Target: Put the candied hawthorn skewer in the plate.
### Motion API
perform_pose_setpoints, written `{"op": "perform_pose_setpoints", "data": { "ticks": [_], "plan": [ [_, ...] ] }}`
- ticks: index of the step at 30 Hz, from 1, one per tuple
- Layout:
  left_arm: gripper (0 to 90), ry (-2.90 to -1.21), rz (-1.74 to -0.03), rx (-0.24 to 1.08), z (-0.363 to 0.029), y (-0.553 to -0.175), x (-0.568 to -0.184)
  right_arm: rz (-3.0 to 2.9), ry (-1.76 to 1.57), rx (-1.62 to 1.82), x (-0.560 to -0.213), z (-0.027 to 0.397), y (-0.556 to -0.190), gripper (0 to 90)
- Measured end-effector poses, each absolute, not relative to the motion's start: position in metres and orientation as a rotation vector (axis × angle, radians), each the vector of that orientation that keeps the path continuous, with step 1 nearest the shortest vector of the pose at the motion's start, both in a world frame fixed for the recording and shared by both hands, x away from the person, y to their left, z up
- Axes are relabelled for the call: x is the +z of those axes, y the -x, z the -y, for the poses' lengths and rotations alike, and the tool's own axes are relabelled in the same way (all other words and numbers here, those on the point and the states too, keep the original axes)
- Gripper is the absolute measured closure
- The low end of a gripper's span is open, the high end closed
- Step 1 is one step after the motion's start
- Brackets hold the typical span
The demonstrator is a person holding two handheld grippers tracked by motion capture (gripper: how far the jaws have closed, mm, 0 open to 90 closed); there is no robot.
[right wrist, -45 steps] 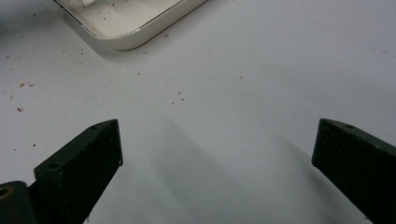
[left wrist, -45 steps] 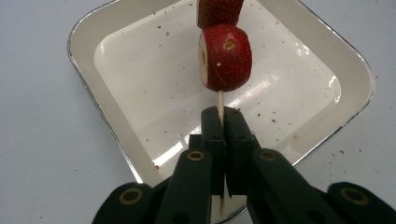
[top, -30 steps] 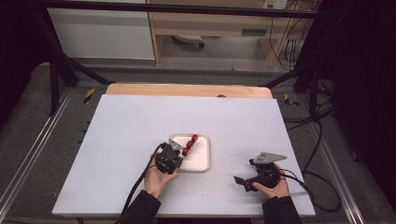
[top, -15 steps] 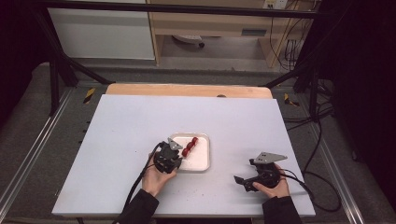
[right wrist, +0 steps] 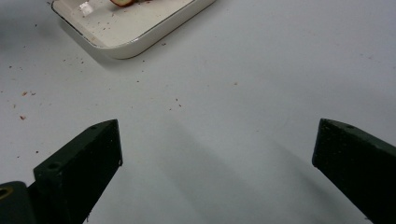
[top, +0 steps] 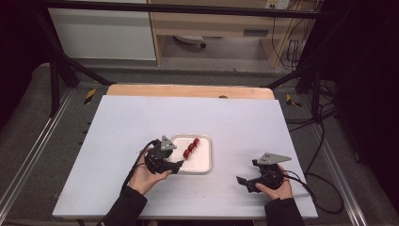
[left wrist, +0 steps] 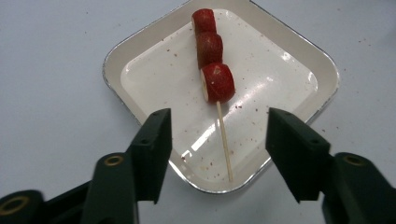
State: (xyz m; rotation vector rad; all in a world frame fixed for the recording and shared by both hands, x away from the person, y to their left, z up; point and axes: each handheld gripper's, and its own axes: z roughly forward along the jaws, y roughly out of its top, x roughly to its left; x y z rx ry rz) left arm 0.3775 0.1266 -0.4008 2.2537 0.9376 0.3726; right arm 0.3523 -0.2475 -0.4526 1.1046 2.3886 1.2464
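A white square tray (top: 203, 163) sits on the table's near middle. On it lies a wooden skewer (left wrist: 212, 56) with three red round pieces (top: 190, 147); its bare stick (left wrist: 224, 144) points at the tray's near corner. My left gripper (top: 176, 165) hovers at the tray's left edge. Its jaws have just been opening and stand apart on either side of the stick without touching it (left wrist: 218, 116). My right gripper (top: 243, 183) rests low over the table to the right of the tray, jaws wide apart with nothing between them (right wrist: 217, 126).
The tray's rim (right wrist: 154, 37) lies ahead and to the left of the right gripper. Red crumbs speckle the white tabletop (top: 141, 122) around the tray. A wooden board edge (top: 188, 90) runs along the table's far side. Cables trail from both grippers.
The left gripper's jaws have come apart off the skewer's stick, and the gripper has drawn back a little from the tray and risen. The skewer stays on the tray. The right gripper has kept still.
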Motion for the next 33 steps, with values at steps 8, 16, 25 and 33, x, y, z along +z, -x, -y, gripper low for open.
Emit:
{"op": "perform_pose_setpoints", "data": {
  "ticks": [8,16,25,33],
  "plan": [
    [22.5,-2.269,-0.904,0.350,-0.161,-0.366,-0.403,-2.381,-1.107,1.249,-0.452,0.248,-0.352,1.9],
    [14.9,-2.222,-0.942,0.370,-0.203,-0.350,-0.420,-2.383,-1.111,1.253,-0.452,0.248,-0.352,1.4],
    [13.9,-2.150,-1.003,0.373,-0.239,-0.339,-0.438,-2.413,-1.108,1.220,-0.455,0.247,-0.351,0.9],
    [12.5,-2.151,-1.020,0.344,-0.249,-0.336,-0.448,-2.421,-1.103,1.219,-0.454,0.248,-0.350,0.8]
  ]
}}
